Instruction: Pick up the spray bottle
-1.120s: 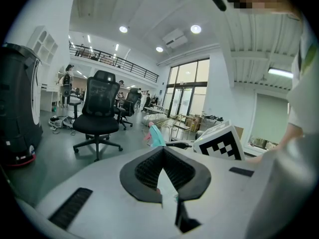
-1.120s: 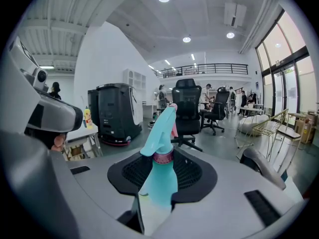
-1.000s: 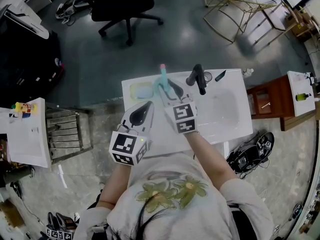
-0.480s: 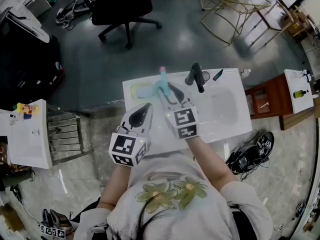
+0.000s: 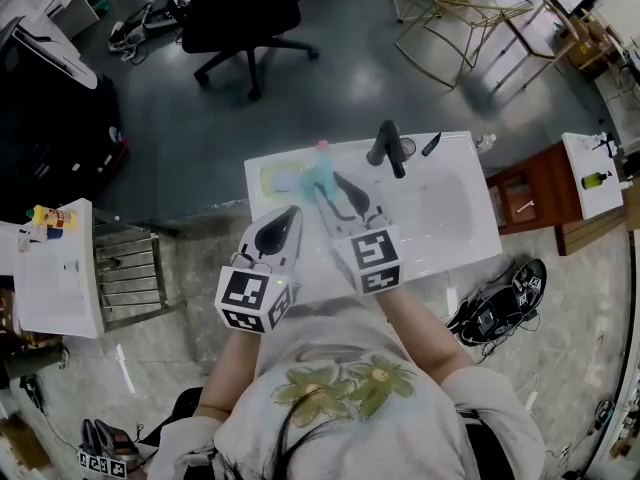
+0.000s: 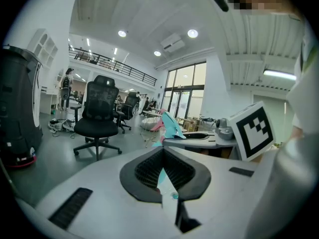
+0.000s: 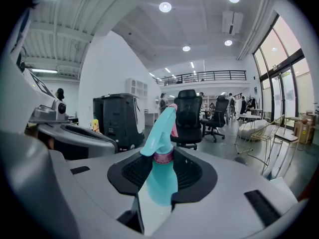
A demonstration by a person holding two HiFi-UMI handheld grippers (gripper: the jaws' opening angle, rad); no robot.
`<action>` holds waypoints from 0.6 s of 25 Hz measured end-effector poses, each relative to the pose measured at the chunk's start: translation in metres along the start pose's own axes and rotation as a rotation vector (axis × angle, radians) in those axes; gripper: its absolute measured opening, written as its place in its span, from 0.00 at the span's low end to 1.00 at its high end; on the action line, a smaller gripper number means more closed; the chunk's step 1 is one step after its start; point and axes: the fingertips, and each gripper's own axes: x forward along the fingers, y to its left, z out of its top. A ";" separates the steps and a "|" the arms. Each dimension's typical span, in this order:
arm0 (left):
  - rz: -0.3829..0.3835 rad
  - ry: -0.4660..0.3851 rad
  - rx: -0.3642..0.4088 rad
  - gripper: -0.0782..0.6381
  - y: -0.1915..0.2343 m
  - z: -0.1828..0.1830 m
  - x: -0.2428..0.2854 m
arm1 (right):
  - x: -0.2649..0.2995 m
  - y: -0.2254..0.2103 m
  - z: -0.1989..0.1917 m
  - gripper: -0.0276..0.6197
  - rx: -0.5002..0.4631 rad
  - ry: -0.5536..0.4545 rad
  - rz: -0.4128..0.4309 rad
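My right gripper [image 5: 332, 184] is shut on the spray bottle [image 5: 317, 175], a turquoise bottle with a pink nozzle tip, and holds it above the white table [image 5: 455, 238]. In the right gripper view the bottle [image 7: 161, 177] stands upright between the black pads [image 7: 130, 172] of that gripper [image 7: 162, 179], its trigger head above them. My left gripper [image 5: 279, 230] hovers beside it, to the left and nearer to me, shut with nothing in it. In the left gripper view its jaws meet [image 6: 165, 179], and the bottle's head [image 6: 170, 126] shows beyond them.
A black faucet-like fixture [image 5: 388, 148] and a small dark item [image 5: 432, 145] sit at the table's far edge, with a pale yellow pad [image 5: 278, 180] at the far left. A metal rack [image 5: 130, 268] stands left of the table, a wooden cabinet [image 5: 528, 203] right, a black office chair [image 5: 245, 8] beyond.
My right gripper has lifted the spray bottle and drawn it a little toward me. The left gripper has stayed almost where it was.
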 end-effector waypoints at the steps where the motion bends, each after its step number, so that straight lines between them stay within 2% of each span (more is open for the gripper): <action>1: 0.000 -0.001 0.001 0.12 0.000 0.000 -0.002 | -0.003 0.002 0.001 0.25 0.001 -0.002 0.001; 15: -0.008 -0.006 0.014 0.12 -0.003 -0.001 -0.030 | -0.039 0.035 0.010 0.25 0.015 -0.025 0.012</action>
